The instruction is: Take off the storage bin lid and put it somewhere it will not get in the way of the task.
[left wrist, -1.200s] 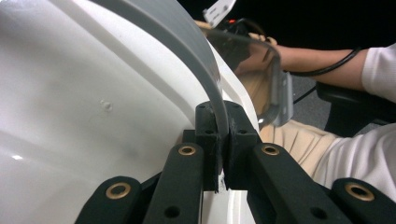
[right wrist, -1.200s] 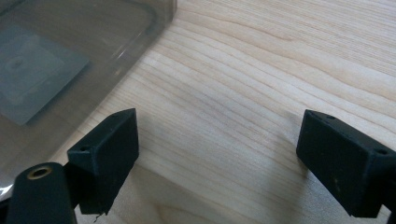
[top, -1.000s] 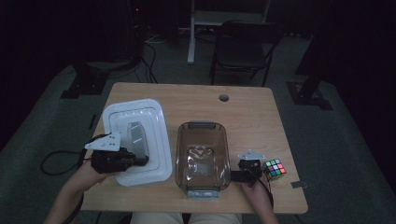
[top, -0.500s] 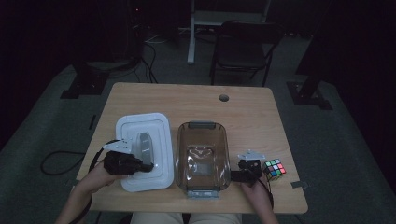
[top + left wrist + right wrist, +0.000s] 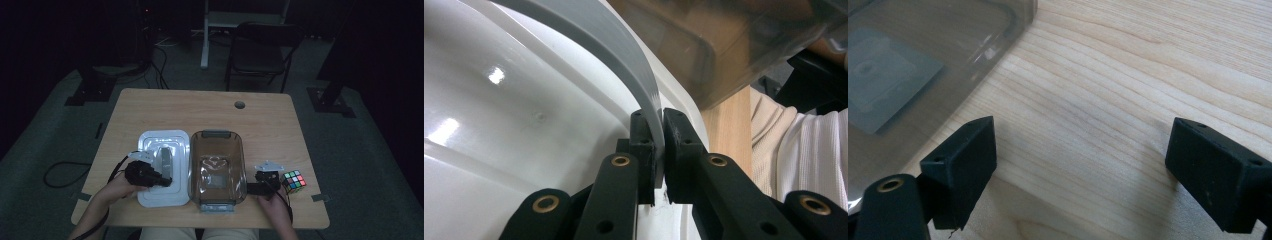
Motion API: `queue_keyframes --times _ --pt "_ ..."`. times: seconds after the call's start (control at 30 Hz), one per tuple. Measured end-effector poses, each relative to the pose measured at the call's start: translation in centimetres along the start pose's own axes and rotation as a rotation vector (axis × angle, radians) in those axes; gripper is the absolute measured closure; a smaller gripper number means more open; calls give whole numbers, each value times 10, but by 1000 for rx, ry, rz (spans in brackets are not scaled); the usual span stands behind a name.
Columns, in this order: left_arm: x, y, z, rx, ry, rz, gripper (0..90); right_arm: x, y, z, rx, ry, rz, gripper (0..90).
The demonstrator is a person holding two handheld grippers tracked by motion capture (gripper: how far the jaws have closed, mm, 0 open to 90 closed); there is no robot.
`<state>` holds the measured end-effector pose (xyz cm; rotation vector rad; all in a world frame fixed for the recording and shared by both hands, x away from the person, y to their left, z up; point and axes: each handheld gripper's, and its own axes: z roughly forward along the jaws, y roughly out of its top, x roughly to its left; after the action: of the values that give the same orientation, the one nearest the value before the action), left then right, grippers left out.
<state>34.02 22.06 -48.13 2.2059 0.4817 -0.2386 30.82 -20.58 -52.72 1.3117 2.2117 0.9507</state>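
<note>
No text, label, brand, number or sign can be read on anything here.

Bare tabletop [image 5: 200, 112] beyond container [image 5: 218, 170]

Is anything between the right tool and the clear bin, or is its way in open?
Nothing visible stands in the way. The right tool hangs open over bare table, with the clear bin right beside one jaw. The Rubik's cube sits on its far side, away from the bin.
</note>
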Motion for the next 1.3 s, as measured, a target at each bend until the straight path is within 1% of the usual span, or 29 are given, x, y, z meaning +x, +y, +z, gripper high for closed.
queue_keyframes --times 0.1,0.2,0.3,0.4,0.47,0.53,0.57,0.63,0.7,0.73,0.83,0.87,0.9,0.93,0.97,1.03,1.07,1.1,1.13,1.17,1.2,1.23,1.3 --pt "6 -1 4 3 -10 -19 850 0 0 0 0 0 0 129" --pt "12 -3 6 -3 -35 -36 848 0 0 0 0 0 0 129" --pt "18 -5 9 -10 -40 -57 838 0 0 0 0 0 0 129" --pt "22 -7 14 -1 -25 -57 808 0 0 0 1 0 0 128" --pt "24 -8 16 -10 -28 -54 796 0 0 0 1 0 -1 129" --pt "25 -8 17 -20 -10 -53 785 0 0 0 1 0 0 129" --pt "26 -9 18 -25 7 -55 775 0 0 0 1 0 -1 129" --pt "27 -10 20 -22 51 -71 732 0 0 0 1 0 -1 128" --pt "29 -13 22 -22 77 -81 694 0 0 0 0 0 0 128" --pt "29 -14 21 -29 75 -83 692 0 0 0 0 0 0 129" --pt "27 -14 20 -26 95 -73 675 0 0 0 0 0 0 129" --pt "26 -13 20 -26 101 -72 661 0 0 0 0 0 0 129" --pt "26 -13 19 -26 108 -72 616 0 0 0 0 0 0 129" --pt "27 -13 19 -24 120 -74 615 0 0 0 0 0 0 129" --pt "27 -13 18 -30 125 -85 614 0 0 0 0 0 0 129" --pt "28 -13 16 -39 147 -106 514 0 0 0 0 0 0 129" --pt "28 -13 15 -41 164 -112 507 0 0 0 0 0 0 129" --pt "28 -13 14 -44 169 -117 490 0 0 0 0 0 -1 129" --pt "28 -13 13 -45 188 -121 439 0 0 0 0 0 0 129" --pt "28 -14 12 -46 203 -127 427 0 0 0 0 0 -1 129" --pt "28 -14 12 -46 203 -127 427 0 0 0 0 0 -1 129" --pt "28 -14 10 -53 216 -131 426 0 0 0 0 0 -1 129" --pt "28 -14 8 -65 213 -134 380 0 0 0 0 0 0 129"
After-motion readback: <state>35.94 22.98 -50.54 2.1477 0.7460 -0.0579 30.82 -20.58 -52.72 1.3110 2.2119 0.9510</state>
